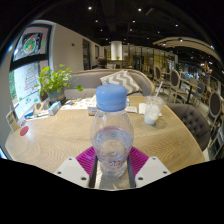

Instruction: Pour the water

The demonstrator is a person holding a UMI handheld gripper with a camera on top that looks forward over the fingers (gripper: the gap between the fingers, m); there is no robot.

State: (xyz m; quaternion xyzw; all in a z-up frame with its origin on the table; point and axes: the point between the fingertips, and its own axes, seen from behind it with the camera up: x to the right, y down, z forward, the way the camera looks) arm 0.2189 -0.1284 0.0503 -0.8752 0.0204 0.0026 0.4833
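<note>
A clear plastic water bottle (111, 132) with a pale blue cap stands upright between my fingers. My gripper (112, 162) is shut on the bottle's lower body, with a magenta pad (86, 157) pressing on each side. Water fills much of the bottle. Beyond the bottle to the right, a clear glass cup (153, 110) stands on the wooden table (55, 130). The bottle's base is hidden by the gripper body.
A potted green plant (52, 80) stands at the table's far left beside a window. A dark small object (92, 112) lies just behind the bottle. A grey sofa with a patterned cushion (122, 80) runs along the far side; chairs stand to the right.
</note>
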